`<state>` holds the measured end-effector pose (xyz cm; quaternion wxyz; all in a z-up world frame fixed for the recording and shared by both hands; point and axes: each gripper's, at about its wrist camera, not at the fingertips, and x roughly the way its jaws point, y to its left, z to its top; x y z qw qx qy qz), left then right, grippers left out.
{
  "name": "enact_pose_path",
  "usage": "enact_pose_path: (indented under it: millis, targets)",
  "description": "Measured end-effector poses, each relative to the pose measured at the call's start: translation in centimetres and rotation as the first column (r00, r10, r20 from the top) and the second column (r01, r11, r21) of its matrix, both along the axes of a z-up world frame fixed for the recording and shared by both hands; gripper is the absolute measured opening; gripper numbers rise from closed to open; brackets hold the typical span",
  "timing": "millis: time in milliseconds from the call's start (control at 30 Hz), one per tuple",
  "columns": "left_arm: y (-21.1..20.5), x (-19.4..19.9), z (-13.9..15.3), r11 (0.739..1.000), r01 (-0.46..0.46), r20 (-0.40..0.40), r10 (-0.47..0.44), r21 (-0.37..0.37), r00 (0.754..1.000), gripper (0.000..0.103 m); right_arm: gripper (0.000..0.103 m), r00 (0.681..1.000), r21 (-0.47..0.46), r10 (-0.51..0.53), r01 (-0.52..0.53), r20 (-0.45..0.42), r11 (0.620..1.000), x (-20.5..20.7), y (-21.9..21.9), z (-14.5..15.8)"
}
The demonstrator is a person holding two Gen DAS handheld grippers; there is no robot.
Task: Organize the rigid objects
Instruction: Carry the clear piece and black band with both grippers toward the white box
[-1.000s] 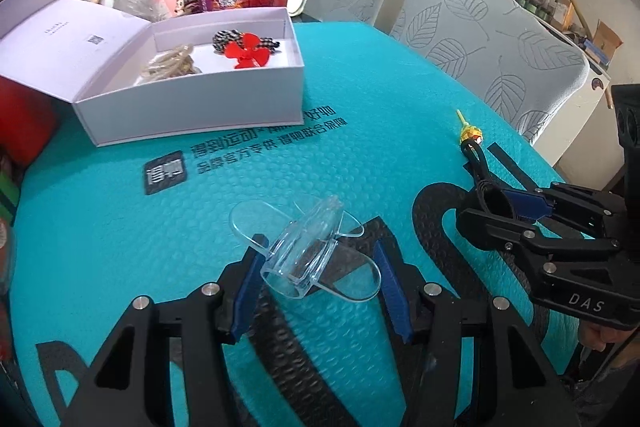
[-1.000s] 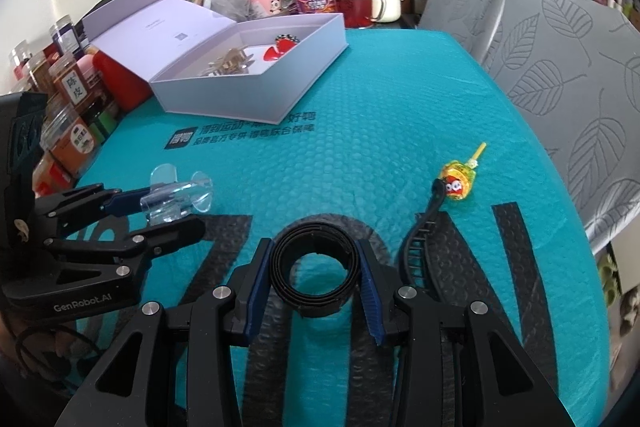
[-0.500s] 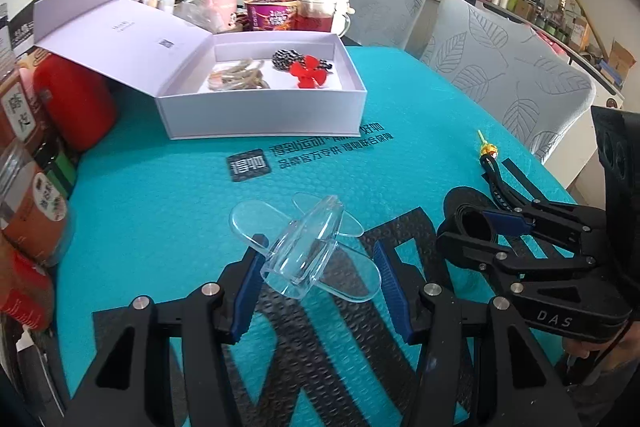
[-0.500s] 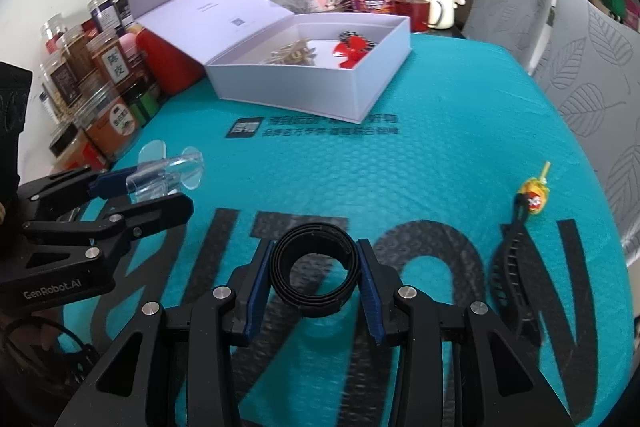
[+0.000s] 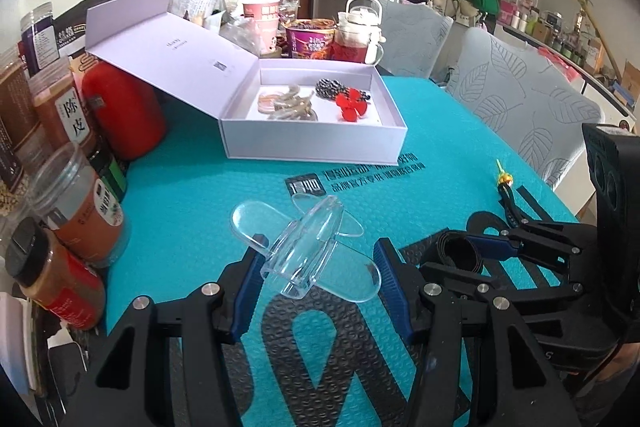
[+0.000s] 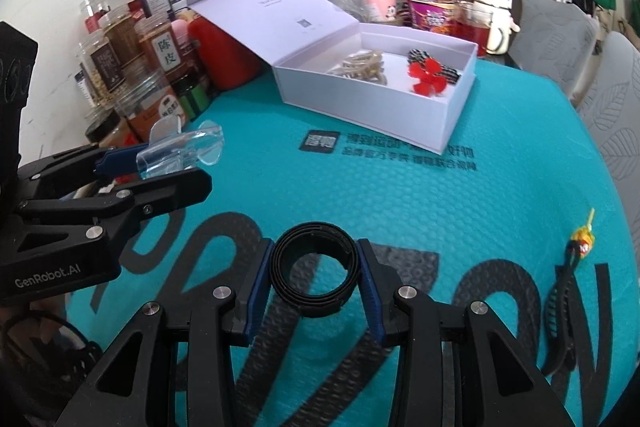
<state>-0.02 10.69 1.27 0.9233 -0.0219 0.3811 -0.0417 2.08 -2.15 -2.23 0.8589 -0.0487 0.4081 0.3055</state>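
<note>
The clear plastic clip (image 5: 308, 251) you carry sits pinched between the jaws of your left gripper (image 5: 316, 281), its long axis running obliquely across them and pointing up toward the open white box (image 5: 312, 147) at the far-left part of the surface (image 5: 192, 211). The coiled black band (image 6: 314, 269) is clamped between the jaws of your right gripper (image 6: 314, 291), its ring lying flat with its opening facing up. The box lies ahead of both grippers and well apart from them; your left gripper appears the nearer. Inside it rest a red flower clip (image 5: 352, 105) and a pale claw clip (image 5: 288, 105). A black clip with a yellow charm (image 6: 576, 267) lies untouched near the right edge.
</note>
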Motion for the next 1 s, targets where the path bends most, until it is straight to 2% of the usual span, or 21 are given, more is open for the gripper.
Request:
enact_pose_path:
  millis: [633, 1000]
  targets:
    - [2.4, 3.6, 5.1, 0.999, -0.026, 0.104, 0.023, 0.021, 0.994, 0.054, 0.04, 0.993, 0.002, 0.037, -0.038, 0.114, 0.999, 3.7, 2.4, 5.8]
    - [2.6, 7.0, 7.3, 1.0, -0.015, 0.154, 0.012, 0.018, 0.988, 0.054, 0.04, 0.99, 0.036, 0.044, -0.05, 0.137, 0.998, 7.4, 2.5, 8.9]
